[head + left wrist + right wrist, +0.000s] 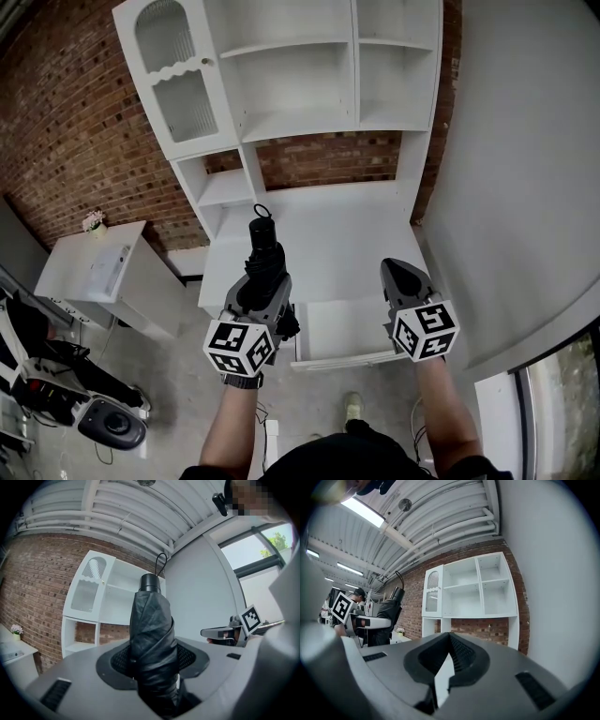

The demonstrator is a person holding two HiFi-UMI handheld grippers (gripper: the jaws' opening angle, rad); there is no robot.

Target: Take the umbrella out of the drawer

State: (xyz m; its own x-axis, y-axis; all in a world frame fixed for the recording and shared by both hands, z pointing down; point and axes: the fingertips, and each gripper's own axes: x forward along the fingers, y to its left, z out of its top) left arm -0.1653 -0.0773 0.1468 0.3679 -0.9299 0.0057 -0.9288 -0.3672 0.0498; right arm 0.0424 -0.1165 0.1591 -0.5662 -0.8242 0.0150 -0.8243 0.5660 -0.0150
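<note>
A black folded umbrella (pixel 264 251) with a wrist loop at its top stands upright between the jaws of my left gripper (pixel 262 272), which is shut on it above the white desk's front left. In the left gripper view the umbrella (pixel 152 634) fills the gap between the pads. The white drawer (pixel 339 326) under the desk is pulled out. Over its right side my right gripper (pixel 398 269) is shut, with nothing between its fingers. In the right gripper view the jaws (pixel 450 638) meet at the tips, and the umbrella (pixel 389 610) shows at the left.
A white shelf cabinet (pixel 309 84) with a glass door (pixel 178 75) stands on the desk (pixel 328 234) against the brick wall. A low white side table (pixel 103 272) with small flowers is at the left. A white wall (pixel 525 187) is close on the right.
</note>
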